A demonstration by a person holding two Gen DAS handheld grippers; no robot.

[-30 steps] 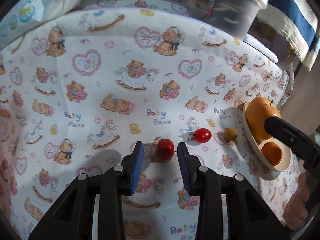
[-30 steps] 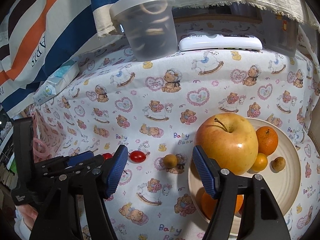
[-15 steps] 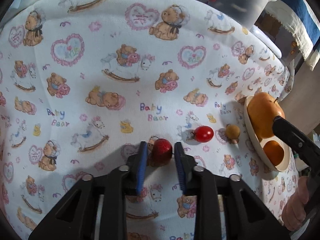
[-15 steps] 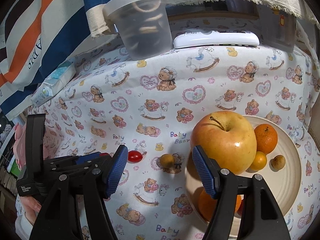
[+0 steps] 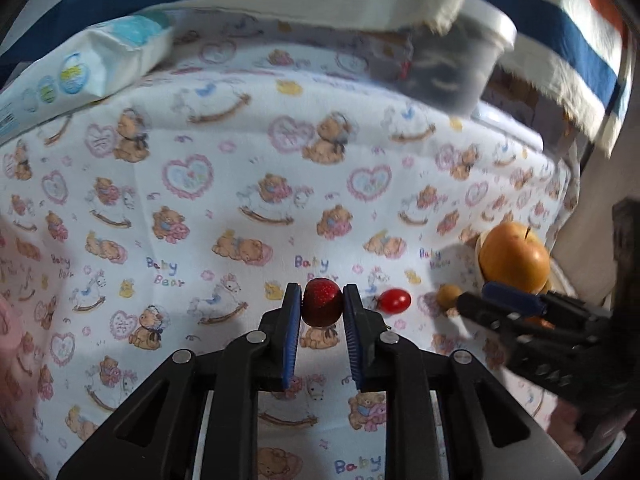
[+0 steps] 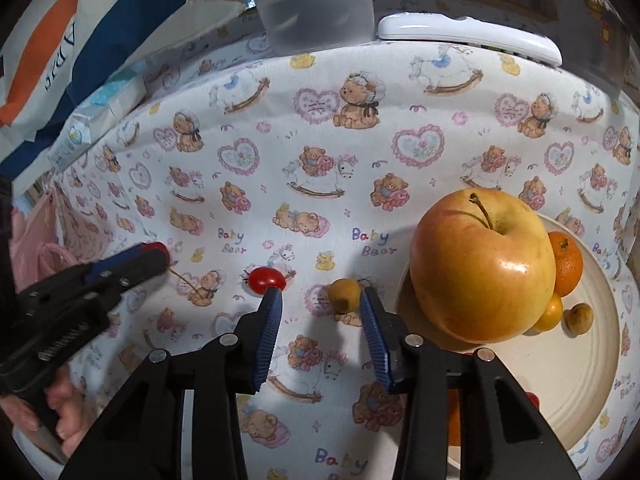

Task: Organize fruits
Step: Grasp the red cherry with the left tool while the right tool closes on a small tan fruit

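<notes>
My left gripper (image 5: pixel 321 292) is shut on a red strawberry (image 5: pixel 322 307), held just over the teddy-print cloth (image 5: pixel 240 208). A cherry tomato (image 5: pixel 395 300) lies to its right. In the right wrist view my right gripper (image 6: pixel 320 296) points down at the cloth with its jaws closing. A small yellow-brown fruit (image 6: pixel 344 295) sits between them, close to the right finger, and the pads do not squeeze it. The cherry tomato (image 6: pixel 267 278) lies just beyond the left fingertip. A big apple (image 6: pixel 480 268), an orange (image 6: pixel 568 264) and small fruits rest on a cream plate (image 6: pixel 580 360).
A clear plastic tub (image 6: pixel 316 4) and a white remote (image 6: pixel 468 34) stand at the cloth's far edge. A wipes packet (image 5: pixel 88 68) lies far left under a striped hanging cloth (image 5: pixel 560 40). A hand (image 6: pixel 60 400) holds the left gripper (image 6: pixel 156 254).
The left jaws closed onto the strawberry and the gripper tipped upward with it. The right gripper sank toward the small yellow-brown fruit and its jaws narrowed around it.
</notes>
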